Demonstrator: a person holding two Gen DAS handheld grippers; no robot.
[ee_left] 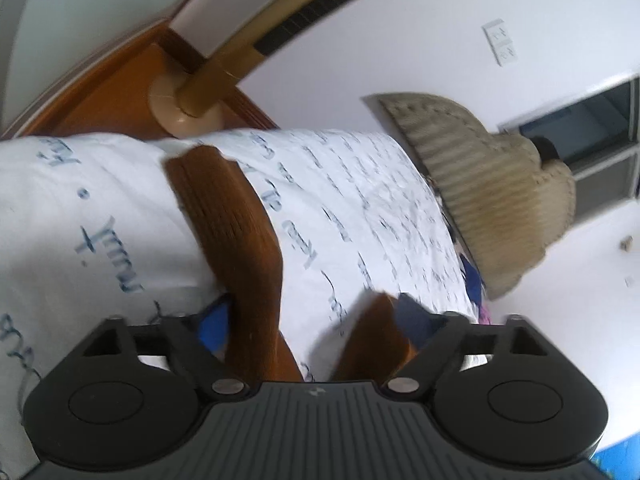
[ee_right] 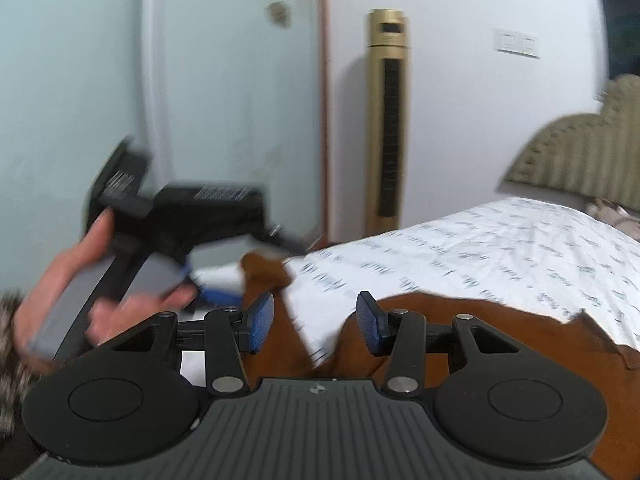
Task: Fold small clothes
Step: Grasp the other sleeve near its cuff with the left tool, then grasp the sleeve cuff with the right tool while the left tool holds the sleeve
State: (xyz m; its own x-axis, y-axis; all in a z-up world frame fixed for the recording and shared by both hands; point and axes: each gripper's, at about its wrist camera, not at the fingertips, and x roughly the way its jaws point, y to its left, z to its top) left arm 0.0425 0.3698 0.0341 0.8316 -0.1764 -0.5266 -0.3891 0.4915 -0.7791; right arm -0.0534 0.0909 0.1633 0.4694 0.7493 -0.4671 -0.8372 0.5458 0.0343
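Observation:
A brown garment point(ee_left: 240, 232) lies on a bed with a white sheet point(ee_left: 352, 200) printed with blue script. In the left wrist view my left gripper point(ee_left: 316, 324) is open, its blue pads point(ee_left: 216, 328) set on either side of brown fabric, which runs between them. In the right wrist view my right gripper point(ee_right: 316, 320) is open and empty just above the brown garment point(ee_right: 460, 344) on the sheet point(ee_right: 480, 248). The left gripper point(ee_right: 168, 216), held in a hand, shows blurred at the left of that view, near the garment's far end.
A beige ribbed headboard point(ee_left: 480, 184) stands at the bed's end. A gold tower fan point(ee_right: 388, 120) stands by the white wall, with a wall switch plate point(ee_right: 516, 42) to its right. A wooden floor point(ee_left: 112, 92) lies beside the bed.

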